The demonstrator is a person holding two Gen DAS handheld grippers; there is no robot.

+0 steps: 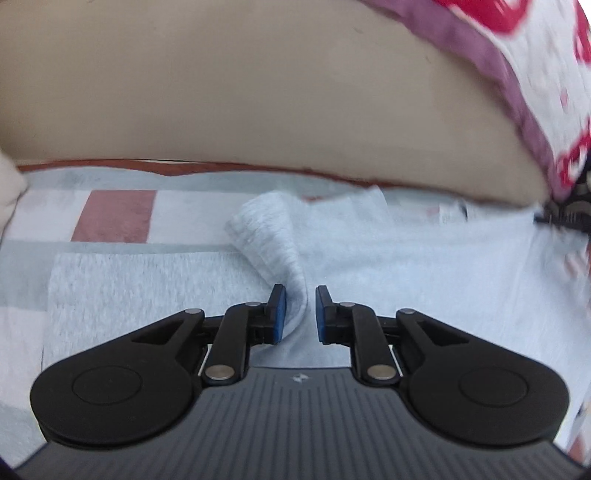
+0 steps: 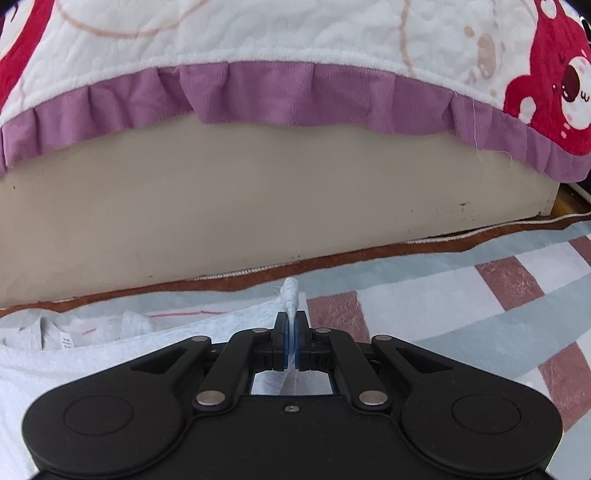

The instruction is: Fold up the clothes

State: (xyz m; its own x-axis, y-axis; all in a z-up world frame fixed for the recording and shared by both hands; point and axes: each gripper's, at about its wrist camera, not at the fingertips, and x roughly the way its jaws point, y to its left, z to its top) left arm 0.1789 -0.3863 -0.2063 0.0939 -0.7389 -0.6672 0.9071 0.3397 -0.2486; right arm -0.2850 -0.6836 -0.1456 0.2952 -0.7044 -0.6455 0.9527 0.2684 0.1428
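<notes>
Grey garment (image 1: 424,266) lies on checked rug (image 1: 114,216) by bed base; left claw (image 1: 298,314) apart, fold loose between; right claw (image 2: 291,341) clamped on edge; fold may slump, crease skews.

Floor covered by a rug (image 2: 480,280) woven in pale blue-grey, white and dusty-red rectangles, edged with a rust-brown border (image 2: 369,254) along its far side. Behind the border stands the flat beige side panel of a bed base (image 2: 258,192), lightly scuffed and speckled near its lower right corner. A quilted white bedspread (image 2: 258,29) printed with red cartoon bears overhangs the panel's top, finished with a gathered purple frill (image 2: 277,96). In the left wrist view the same spread hangs at upper right. Soft, even daylight; faint shadow beneath the frill
</notes>
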